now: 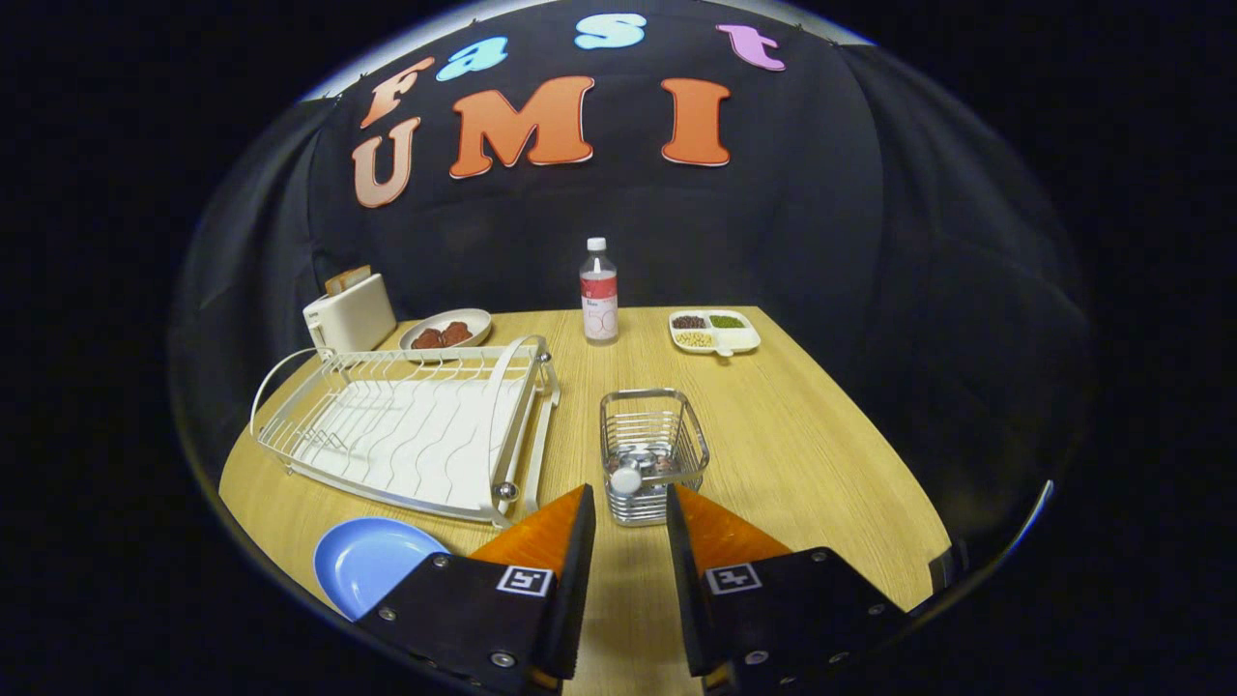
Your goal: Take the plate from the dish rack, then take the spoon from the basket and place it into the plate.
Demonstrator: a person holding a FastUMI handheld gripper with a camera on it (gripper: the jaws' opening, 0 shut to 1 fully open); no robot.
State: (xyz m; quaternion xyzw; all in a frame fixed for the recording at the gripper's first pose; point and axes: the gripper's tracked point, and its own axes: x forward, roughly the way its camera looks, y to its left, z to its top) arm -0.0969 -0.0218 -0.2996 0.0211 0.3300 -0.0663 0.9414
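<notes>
Since the round blue plate [372, 561] already lies flat on the wooden table [802, 454], just beside my left finger and clear of the white wire dish rack [406, 425], I hold the fingers [630, 503] apart and empty, lined up on the square wire basket [652, 449] just ahead; the spoon's [626, 479] pale rounded end pokes up there, its remainder hidden by the wires

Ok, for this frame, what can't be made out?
- Spoon: in the gripper view a rounded end shows above the wire basket; the wires hide the rest.
- Blue plate: partly covered by the gripper's body beside the open gripper.
- Divided tray beyond the bottle: contents too small to identify.
- Dish rack: its tines blur together.
</notes>
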